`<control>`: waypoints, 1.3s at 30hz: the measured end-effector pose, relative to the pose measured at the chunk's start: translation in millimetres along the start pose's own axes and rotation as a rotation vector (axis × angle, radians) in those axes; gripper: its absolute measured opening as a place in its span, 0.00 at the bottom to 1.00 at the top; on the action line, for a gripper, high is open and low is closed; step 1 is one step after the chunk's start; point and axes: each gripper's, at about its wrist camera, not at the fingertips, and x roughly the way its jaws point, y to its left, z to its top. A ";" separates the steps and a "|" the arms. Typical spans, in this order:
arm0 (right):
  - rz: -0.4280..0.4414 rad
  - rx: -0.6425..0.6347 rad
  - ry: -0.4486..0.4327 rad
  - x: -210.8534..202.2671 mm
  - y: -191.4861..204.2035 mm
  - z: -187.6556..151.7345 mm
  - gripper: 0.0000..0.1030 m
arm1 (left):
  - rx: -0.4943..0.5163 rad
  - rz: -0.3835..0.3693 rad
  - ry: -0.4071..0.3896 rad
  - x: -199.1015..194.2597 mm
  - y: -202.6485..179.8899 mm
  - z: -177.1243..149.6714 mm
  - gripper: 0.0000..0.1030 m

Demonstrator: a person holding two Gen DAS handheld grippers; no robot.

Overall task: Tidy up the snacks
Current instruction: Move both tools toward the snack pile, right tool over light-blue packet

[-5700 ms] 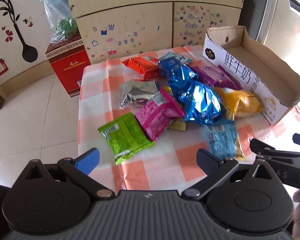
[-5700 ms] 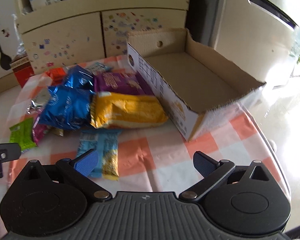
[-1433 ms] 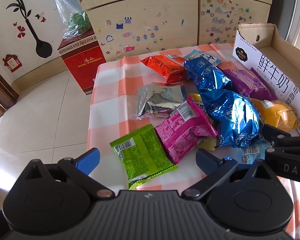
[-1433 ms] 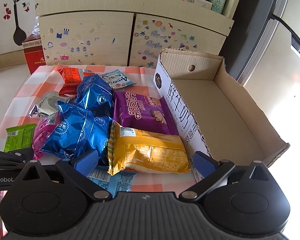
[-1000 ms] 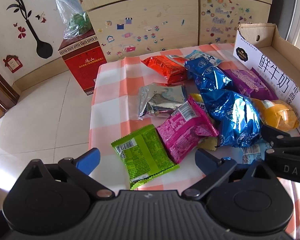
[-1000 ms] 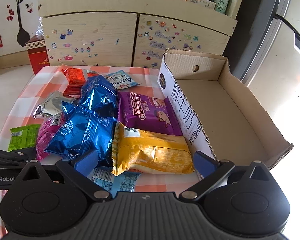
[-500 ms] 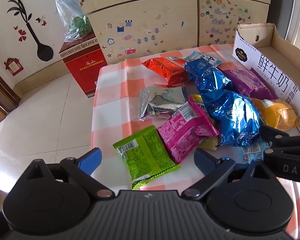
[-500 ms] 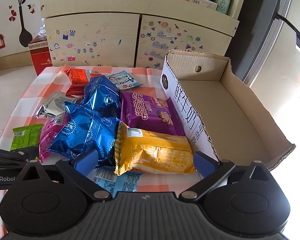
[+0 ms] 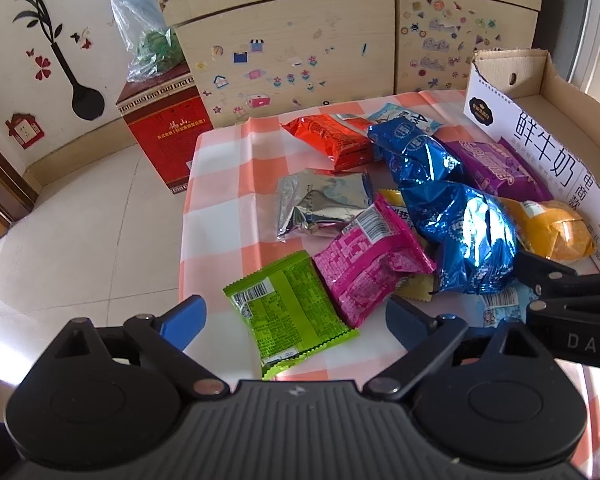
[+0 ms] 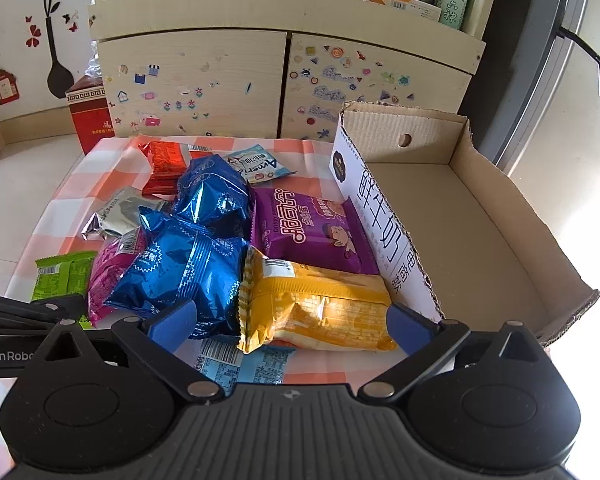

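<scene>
Both grippers hover over the checked cloth (image 9: 220, 184), and nothing is in hand. The left gripper (image 9: 296, 316) has its jaws spread wide, though they have just been easing inward a touch; the green packet (image 9: 288, 312) lies flat on the cloth between its blue fingertips (image 9: 184, 316), with no pad pressing on it. Just beside it, the pink packet (image 9: 364, 268) overlaps a silver one (image 9: 320, 204), and two shiny blue bags (image 9: 460, 236) are heaped in the middle. The right gripper (image 10: 292, 320) is wide open too, its tips either side of the yellow bag (image 10: 320, 312), which lies against the white wall of the cardboard box (image 10: 480, 240). Behind it the purple packet (image 10: 308, 228) also lies along that wall. An orange packet (image 10: 166, 164) sits at the far end. The box interior is bare cardboard.
</scene>
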 end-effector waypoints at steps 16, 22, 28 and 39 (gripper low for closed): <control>0.181 0.159 0.022 -6.4 -22.0 2.1 0.99 | -0.094 -0.071 0.006 -11.3 17.7 5.2 0.94; 0.208 0.191 0.001 -11.8 -34.7 6.1 0.97 | -0.218 -0.144 0.015 -15.0 42.1 19.5 0.95; 0.281 0.206 -0.057 -23.1 -46.6 14.4 0.94 | -0.276 -0.180 0.010 -28.9 60.1 42.3 0.94; 0.312 0.252 -0.048 -24.7 -59.9 14.6 0.92 | -0.217 -0.146 -0.046 -51.6 68.5 59.9 0.94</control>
